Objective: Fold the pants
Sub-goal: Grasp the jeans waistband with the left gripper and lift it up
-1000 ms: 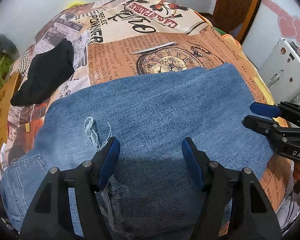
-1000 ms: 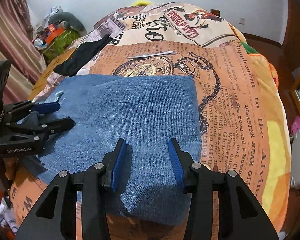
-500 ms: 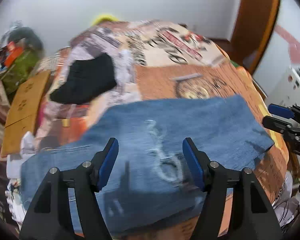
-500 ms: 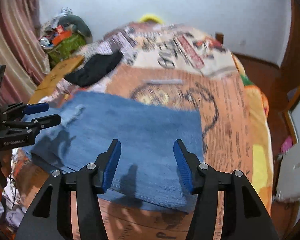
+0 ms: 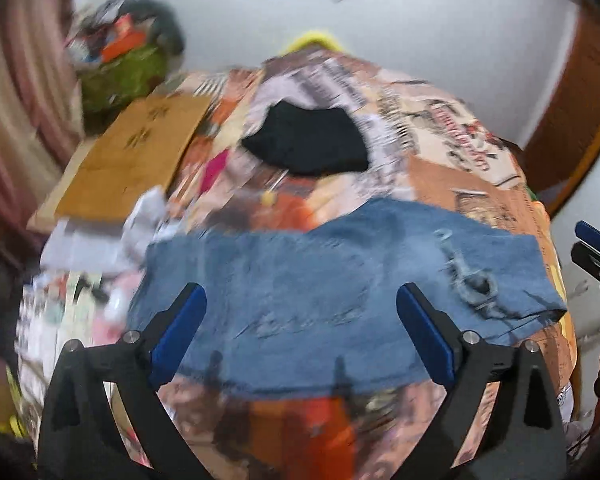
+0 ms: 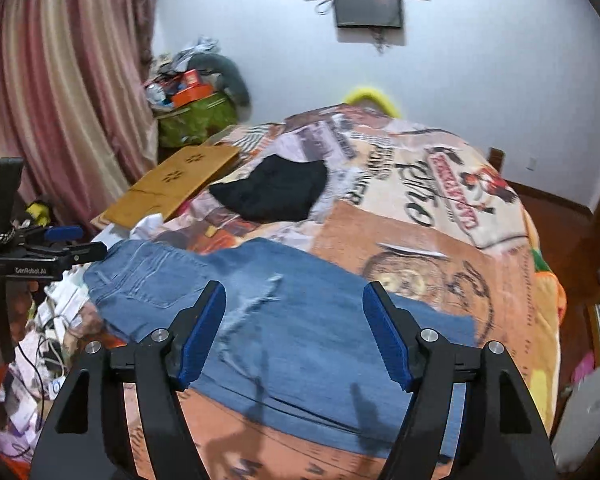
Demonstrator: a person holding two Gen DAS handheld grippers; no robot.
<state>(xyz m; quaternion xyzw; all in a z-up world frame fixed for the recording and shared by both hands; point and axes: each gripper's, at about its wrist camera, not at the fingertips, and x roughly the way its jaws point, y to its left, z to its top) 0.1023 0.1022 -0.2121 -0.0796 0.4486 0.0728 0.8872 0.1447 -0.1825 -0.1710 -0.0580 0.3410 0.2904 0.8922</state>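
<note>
Both the left gripper point(image 5: 300, 332) and right gripper point(image 6: 294, 332) are hovering with fingers just spread wider, gripping nothing, while the folded blue ripped denim pants point(image 6: 300, 336) are lying across the patterned bed point(image 6: 440, 216), at six o'clock from the black cloth point(image 6: 276, 192), looking nearly done.

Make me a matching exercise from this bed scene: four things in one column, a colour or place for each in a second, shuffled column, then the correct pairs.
Things:
1. jeans
2. dark garment
3. wooden board
4. curtain

Descriptions:
A. black, lying on the bedspread beyond the blue denim
B. pink and cream stripes, hanging at the left of the room
C. blue, spread flat along the near edge of the bed
D. tan, with flower-shaped cut-outs, at the bed's left side

Pairs: 1-C, 2-A, 3-D, 4-B
</note>
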